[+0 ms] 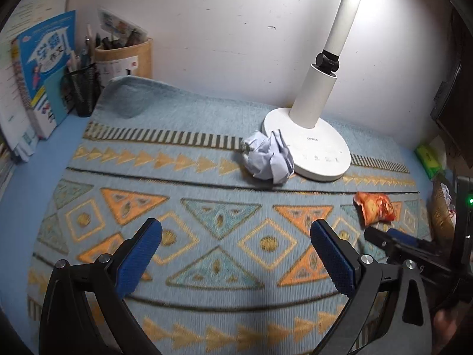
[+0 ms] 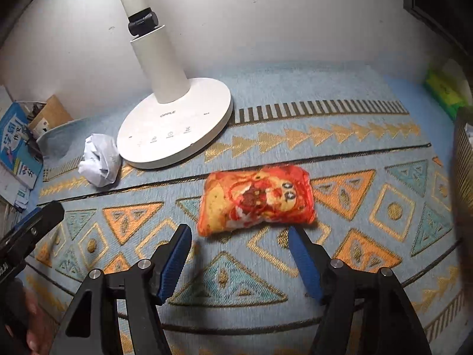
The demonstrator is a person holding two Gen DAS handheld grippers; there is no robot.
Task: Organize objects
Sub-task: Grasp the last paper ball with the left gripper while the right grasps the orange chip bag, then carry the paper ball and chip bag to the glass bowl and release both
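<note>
Woven cloth [image 2: 340,112] in pale blue with orange triangles and diamonds covers the desk, against a plain white wall [image 1: 207,23]; a smooth round white lamp [image 2: 174,124] stands on it, a crumpled paper ball [image 1: 267,159] touching its base; a glossy orange snack packet [image 2: 257,199] lies flat just ahead of the right gripper [image 2: 238,244], spread wide; the left gripper [image 1: 236,236] likewise gapes, empty; books [image 1: 44,68] lean at the left.

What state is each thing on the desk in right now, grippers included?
Left gripper: open, empty, above the mat.
Right gripper: open, empty, just short of the snack packet.
Snack packet: lying flat, ungripped.
Paper ball: crumpled, against the lamp base.
Desk lamp: upright; whether lit, cannot tell.
Pen holder: upright, full.
</note>
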